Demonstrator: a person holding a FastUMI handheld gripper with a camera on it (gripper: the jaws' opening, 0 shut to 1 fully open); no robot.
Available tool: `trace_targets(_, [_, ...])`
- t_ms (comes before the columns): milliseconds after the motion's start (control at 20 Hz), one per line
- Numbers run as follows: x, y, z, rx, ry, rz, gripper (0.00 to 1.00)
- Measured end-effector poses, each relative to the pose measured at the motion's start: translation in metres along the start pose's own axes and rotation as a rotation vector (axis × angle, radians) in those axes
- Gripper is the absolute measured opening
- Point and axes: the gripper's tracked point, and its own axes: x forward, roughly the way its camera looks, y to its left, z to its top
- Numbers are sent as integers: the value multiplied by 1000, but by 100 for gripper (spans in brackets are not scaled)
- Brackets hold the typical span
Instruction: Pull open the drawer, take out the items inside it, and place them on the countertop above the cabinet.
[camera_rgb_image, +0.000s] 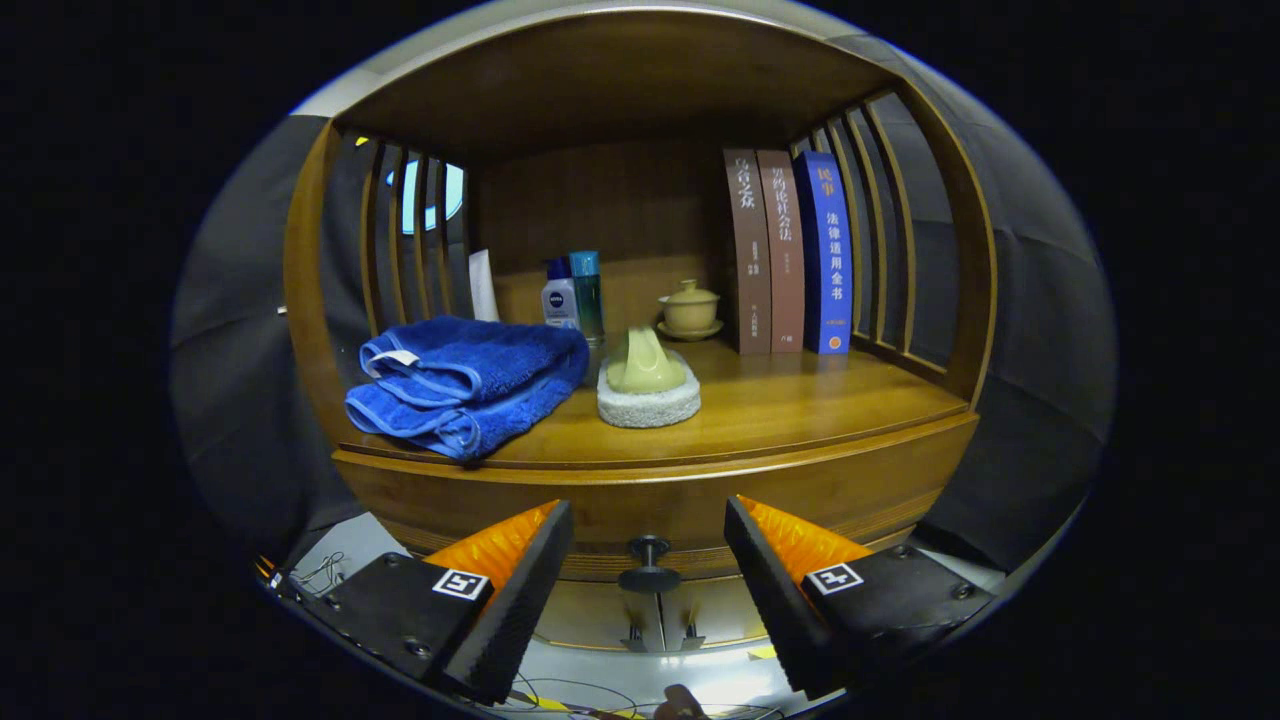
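The curved wooden drawer front (660, 500) of the cabinet lies directly below the countertop edge, closed flush with the cabinet face. A small dark round knob on a short stem (649, 565) projects from the lower middle of this front. The knob sits in the gap between the two fingers, level with their tips, and touches neither finger.

The hand-held two-finger gripper (649, 545) stands wide open. It holds nothing. The left finger (520, 590) and the right finger (775, 590) flank the knob at roughly equal spacing.

Above the drawer, the polished wooden countertop (800, 410) forms the floor of an open alcove. Items on it are as follows:

- Near left: a folded blue terry towel with a white tag (465, 385), overhanging the front edge slightly.
- Centre, just right of the towel: a pale yellow-green moulded object resting on a round white textured pad (647, 385).
- Far, behind the towel and pad: a white bottle with a blue cap (559, 295) and a taller teal bottle (587, 290), standing side by side and upright.
- Far centre: a small cream lidded ceramic cup on a saucer (689, 310).
- Far right: two brown hardback books (767, 250) and one blue hardback book (827, 250), upright, spines facing forward and touching one another.

Vertical wooden slats (400, 240) close the alcove on the left and right sides. A wooden top panel (620, 80) covers it.
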Motion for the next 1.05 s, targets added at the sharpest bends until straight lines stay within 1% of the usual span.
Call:
trace_targets(100, [-21, -2, 23, -2, -32, 3, 99])
trace_targets(300, [-74, -6, 89, 25, -150, 16, 99])
trace_targets(450, [-111, -12, 123, 54, -190, 21, 99])
trace_targets(550, [-132, -17, 142, 40, -221, 9, 99])
trace_targets(650, [-152, -18, 156, 5, -252, -3, 99])
trace_targets(800, [-175, -16, 168, -27, -258, -11, 99])
trace_targets(1050, [-202, -12, 183, -27, -298, -4, 99])
